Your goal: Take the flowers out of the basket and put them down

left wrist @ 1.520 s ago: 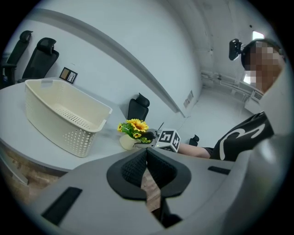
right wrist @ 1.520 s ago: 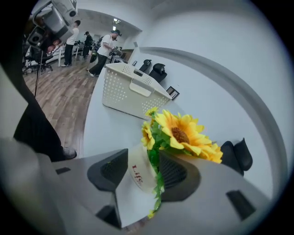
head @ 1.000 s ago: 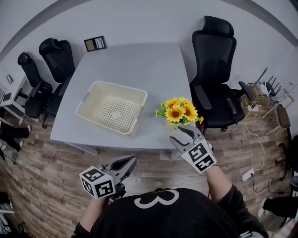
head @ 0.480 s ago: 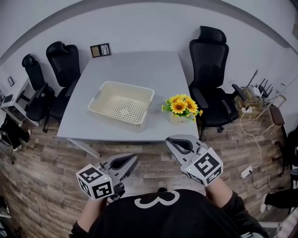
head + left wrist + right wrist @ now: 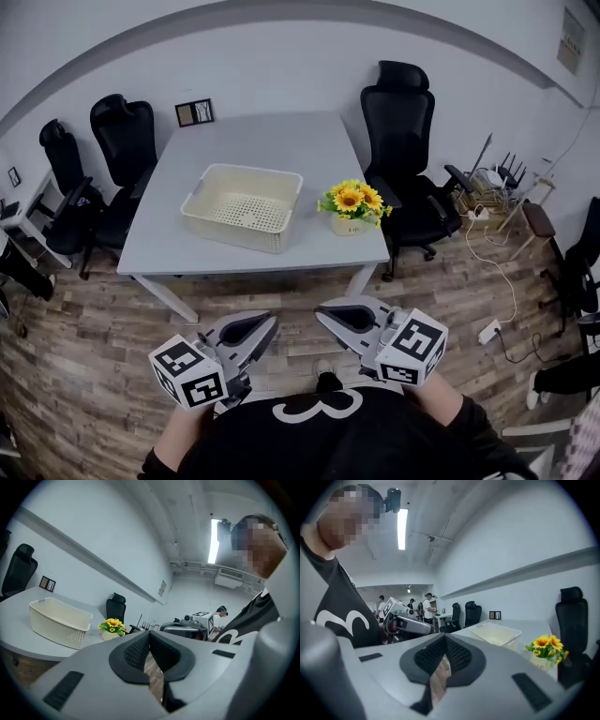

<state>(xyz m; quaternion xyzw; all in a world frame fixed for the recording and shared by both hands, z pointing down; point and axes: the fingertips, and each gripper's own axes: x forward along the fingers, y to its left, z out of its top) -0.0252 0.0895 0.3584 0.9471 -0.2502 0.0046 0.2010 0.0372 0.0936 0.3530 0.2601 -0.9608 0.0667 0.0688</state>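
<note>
1. Right of the basket [image 5: 246, 207], just beside it on the counter [image 5: 272, 141], the flowers [image 5: 353, 202] stand upright in their small pot. They are out of the basket, whose inside looks bare.
2. Judged from that, the put-down looks done, and the step in hand is likely just ending cleanly. Doing it well means holding both tools back from the basket and the pot so nothing gets nudged. It also means checking that the pot sits flat and is not too close to the counter edge on the side away from the basket.
3. Left tool [image 5: 262, 325]: well short of the basket, over the floor on the person's side — jaws drawn together, nothing between them.
4. Right tool [image 5: 328, 313]: likewise well short of the basket — jaws closed tight, pads meeting, empty and touching nothing.
</note>
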